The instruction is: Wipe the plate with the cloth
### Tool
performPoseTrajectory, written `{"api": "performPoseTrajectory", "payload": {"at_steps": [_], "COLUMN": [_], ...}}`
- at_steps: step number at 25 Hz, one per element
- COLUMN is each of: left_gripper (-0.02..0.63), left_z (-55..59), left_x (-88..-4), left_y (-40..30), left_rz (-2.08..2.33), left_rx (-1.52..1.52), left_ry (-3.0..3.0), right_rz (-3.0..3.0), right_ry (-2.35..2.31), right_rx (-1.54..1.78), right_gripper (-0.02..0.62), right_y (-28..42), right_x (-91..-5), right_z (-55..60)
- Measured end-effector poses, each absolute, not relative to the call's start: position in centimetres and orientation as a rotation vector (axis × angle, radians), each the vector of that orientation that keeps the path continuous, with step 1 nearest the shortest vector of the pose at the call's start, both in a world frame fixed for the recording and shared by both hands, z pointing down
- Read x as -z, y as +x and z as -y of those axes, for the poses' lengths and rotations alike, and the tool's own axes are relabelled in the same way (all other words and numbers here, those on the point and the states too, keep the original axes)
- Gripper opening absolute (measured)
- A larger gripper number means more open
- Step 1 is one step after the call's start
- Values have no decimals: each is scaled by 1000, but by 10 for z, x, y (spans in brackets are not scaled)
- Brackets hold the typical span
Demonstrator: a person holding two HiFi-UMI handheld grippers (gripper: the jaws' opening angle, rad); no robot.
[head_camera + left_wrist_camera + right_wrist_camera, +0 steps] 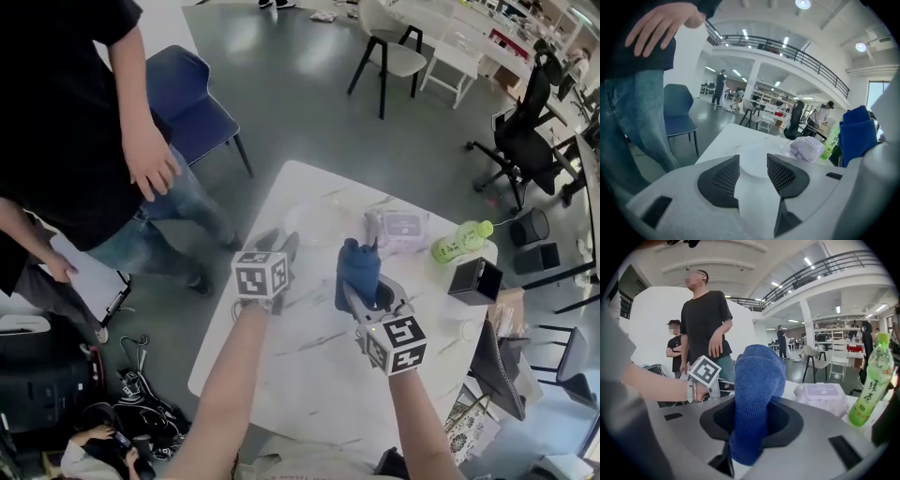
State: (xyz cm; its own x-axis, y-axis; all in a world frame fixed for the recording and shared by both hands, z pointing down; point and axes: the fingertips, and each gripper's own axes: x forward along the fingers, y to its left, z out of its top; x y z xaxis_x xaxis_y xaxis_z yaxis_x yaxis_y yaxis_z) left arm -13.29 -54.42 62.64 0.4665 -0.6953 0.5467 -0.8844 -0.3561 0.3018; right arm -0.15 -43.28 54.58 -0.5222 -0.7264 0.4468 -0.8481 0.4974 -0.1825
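While the right gripper [360,292] clamps the limp cloth [357,265], the left gripper [277,246] gapes before the rim of the likely slippery plate [315,223].

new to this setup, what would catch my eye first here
The blue cloth stands out most, clamped upright in the right gripper over the white table. Left of it, the left gripper points its open jaws at a pale plate. A green bottle sits near the table's far right edge.
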Motion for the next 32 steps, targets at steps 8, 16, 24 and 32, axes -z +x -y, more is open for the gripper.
{"api": "performPoseTrajectory", "payload": {"at_steps": [8,16,24,32], "left_gripper": [158,154,69,44], "left_z": [574,580,568,539], "left_x": [-657,-672,-673,-656], "left_y": [-134,-129,-125,-110], "left_rz": [1297,1308,1169,1031], "left_rx": [-489,-754,-706,-522], "left_ry": [2057,2083,2026,2016], "right_rz": [2403,2381,2369,2375], "right_ry": [1327,1333,1340,1374], "right_rx": [-570,-592,-606,-590], "right_gripper": [120,120,120,120], "right_y": [6,12,17,25], "right_x": [-558,-565,-567,-552], "right_z": [438,436,428,418]}}
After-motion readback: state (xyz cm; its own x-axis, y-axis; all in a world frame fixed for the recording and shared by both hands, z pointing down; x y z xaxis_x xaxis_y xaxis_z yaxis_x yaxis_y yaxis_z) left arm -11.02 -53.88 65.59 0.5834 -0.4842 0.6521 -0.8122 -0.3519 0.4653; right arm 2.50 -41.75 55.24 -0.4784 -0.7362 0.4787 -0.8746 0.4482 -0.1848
